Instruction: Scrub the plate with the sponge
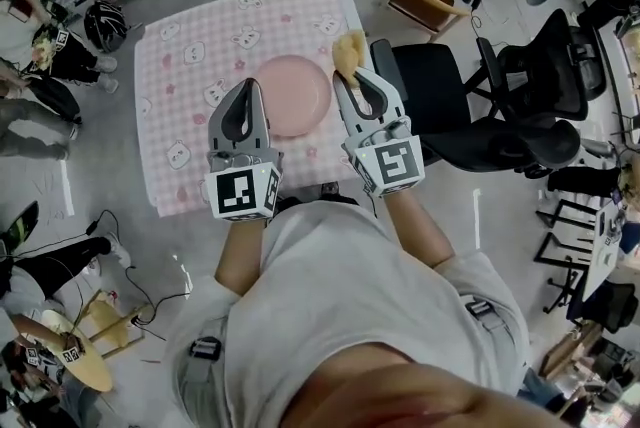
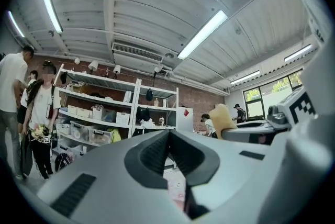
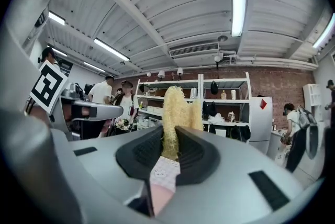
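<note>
A round pink plate (image 1: 291, 94) lies on the table with the pink checked cloth (image 1: 185, 66). My right gripper (image 1: 347, 76) is held raised and tilted upward beside the plate's right rim, shut on a yellow sponge (image 1: 349, 53). In the right gripper view the sponge (image 3: 175, 110) sticks up out of the gripper (image 3: 170, 136). My left gripper (image 1: 249, 88) is held raised over the plate's left edge. Its jaws (image 2: 168, 134) are shut with nothing between them. The sponge (image 2: 223, 121) also shows at the right of the left gripper view.
A black office chair (image 1: 480, 106) stands right of the table, with a wooden chair (image 1: 425, 1) behind it. People stand at the left near shelving (image 2: 99, 113). Cables and a round stool (image 1: 75, 356) are on the floor at lower left.
</note>
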The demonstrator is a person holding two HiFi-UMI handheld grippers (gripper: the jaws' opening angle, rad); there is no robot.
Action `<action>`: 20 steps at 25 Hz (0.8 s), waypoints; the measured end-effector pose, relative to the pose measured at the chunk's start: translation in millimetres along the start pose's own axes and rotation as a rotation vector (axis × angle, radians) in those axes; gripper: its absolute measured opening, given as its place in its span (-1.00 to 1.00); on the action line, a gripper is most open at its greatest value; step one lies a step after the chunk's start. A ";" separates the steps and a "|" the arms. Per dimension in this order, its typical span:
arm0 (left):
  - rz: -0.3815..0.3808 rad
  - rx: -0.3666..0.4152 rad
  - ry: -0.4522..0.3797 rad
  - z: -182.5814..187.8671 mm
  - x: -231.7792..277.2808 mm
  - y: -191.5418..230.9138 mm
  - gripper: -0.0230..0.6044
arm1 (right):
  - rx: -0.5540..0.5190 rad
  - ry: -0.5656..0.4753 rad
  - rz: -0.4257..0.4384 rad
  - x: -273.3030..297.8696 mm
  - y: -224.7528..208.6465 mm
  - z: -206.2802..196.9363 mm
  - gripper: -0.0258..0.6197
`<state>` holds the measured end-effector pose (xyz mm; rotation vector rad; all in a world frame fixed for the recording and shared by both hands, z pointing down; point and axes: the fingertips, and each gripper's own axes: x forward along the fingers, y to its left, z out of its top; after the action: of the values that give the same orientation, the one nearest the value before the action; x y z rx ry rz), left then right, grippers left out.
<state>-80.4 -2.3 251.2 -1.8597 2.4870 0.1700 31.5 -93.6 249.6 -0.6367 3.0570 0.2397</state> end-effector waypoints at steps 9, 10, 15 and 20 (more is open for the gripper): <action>0.021 0.022 -0.005 3.7 -2.1 2.0 -0.89 | 0.011 -0.006 -0.015 -2.6 -9.7 -0.2 -0.73; 0.022 0.020 -0.002 2.3 -2.9 2.7 -0.89 | 0.008 -0.006 -0.014 -2.2 -8.8 -0.1 -0.73; 0.031 0.020 -0.004 3.0 -4.6 7.9 -0.89 | 0.014 -0.003 -0.008 1.9 -4.9 -4.3 -0.73; 0.040 0.027 0.007 -3.1 -8.7 11.5 -0.89 | 0.028 0.009 0.005 2.1 2.0 -8.1 -0.73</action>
<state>-88.8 8.9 255.9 -1.8052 2.5190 0.1301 29.0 -93.8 257.8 -0.6313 3.0648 0.1938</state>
